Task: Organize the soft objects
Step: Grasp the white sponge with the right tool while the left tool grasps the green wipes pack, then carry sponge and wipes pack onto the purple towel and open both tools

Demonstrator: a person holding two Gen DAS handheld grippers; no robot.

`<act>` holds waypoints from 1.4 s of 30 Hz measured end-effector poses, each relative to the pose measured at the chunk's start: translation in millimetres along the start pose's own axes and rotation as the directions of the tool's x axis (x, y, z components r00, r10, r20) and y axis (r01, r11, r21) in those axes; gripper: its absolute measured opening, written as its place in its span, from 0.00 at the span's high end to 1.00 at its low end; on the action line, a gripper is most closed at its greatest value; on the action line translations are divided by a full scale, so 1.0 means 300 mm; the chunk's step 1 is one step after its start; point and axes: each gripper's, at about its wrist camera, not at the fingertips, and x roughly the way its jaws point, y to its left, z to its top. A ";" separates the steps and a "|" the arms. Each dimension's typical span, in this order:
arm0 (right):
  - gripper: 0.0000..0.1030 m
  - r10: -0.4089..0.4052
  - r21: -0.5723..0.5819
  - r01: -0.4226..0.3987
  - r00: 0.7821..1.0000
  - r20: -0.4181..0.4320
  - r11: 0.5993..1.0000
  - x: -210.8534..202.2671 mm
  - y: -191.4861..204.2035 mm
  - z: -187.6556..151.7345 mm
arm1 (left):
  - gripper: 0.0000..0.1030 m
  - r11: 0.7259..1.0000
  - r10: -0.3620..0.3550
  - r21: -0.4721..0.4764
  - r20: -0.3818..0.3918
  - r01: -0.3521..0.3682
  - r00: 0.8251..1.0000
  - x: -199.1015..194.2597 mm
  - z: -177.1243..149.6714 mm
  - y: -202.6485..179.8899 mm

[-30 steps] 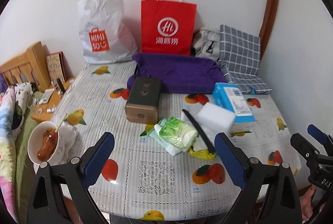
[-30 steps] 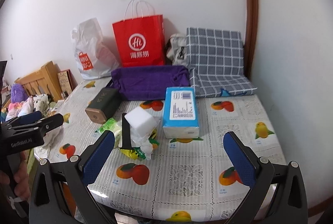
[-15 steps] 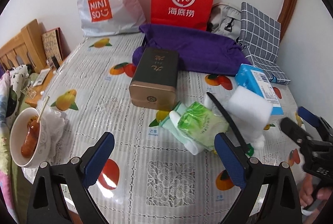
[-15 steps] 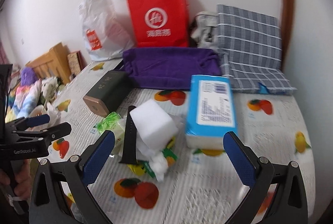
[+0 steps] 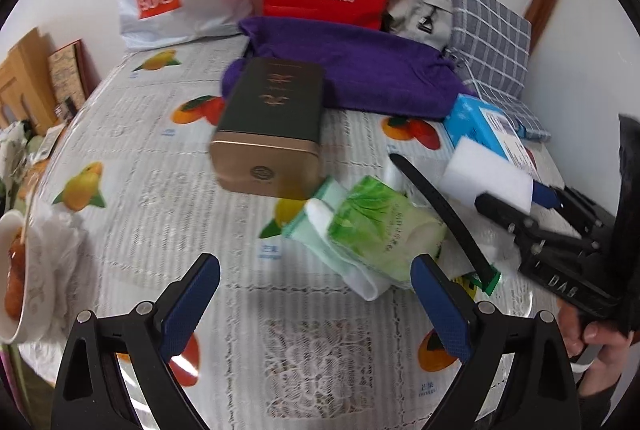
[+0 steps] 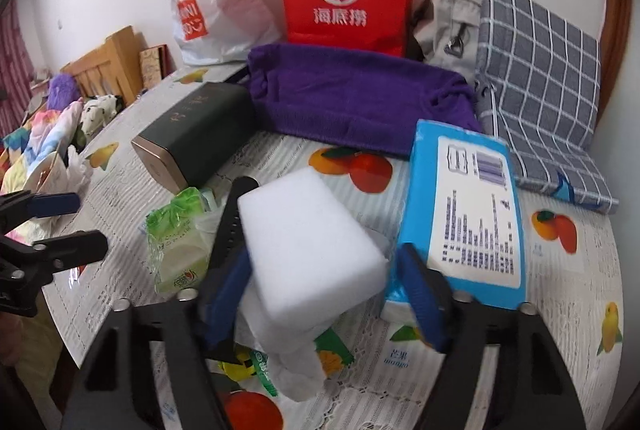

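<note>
The right gripper (image 6: 324, 294) has just been closing its blue-padded jaws around a white rectangular foam sponge block (image 6: 312, 242); both pads lie against the block's sides. The block sits atop crumpled white tissue (image 6: 296, 366) and a yellow-green wrapper (image 6: 244, 366). Just right of the block lies a blue plastic-wrapped tissue pack (image 6: 464, 214). Left of the block a black strap (image 6: 232, 222) leans, then a green plastic wipes packet (image 6: 176, 242). Behind the block to the left lies a dark green and gold tin box (image 6: 192, 134); straight behind, a folded purple towel (image 6: 360, 98). Far left of the block, the left gripper (image 6: 52, 222) stands with its jaws apart.
</note>
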 end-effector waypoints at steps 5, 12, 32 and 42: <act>0.43 0.034 0.064 -0.037 0.999 0.041 0.997 -0.060 -0.052 -0.015 | 0.07 0.996 -0.055 0.072 -0.011 0.055 0.998 0.036 -0.007 -0.059; 0.43 0.007 0.106 -0.016 0.996 0.086 0.994 -0.228 -0.123 -0.100 | 0.06 0.989 -0.091 0.115 -0.041 0.095 0.995 0.094 -0.003 -0.110; 0.43 -0.026 0.130 0.033 0.998 -0.053 0.991 -0.196 -0.228 -0.381 | 0.38 0.994 -0.095 0.055 -0.029 0.096 0.995 0.091 0.030 -0.072; 0.43 -0.012 0.146 0.014 1.000 -0.012 0.989 -0.245 -0.226 -0.357 | 0.40 0.998 -0.056 0.042 0.022 0.055 0.998 -0.016 0.010 -0.055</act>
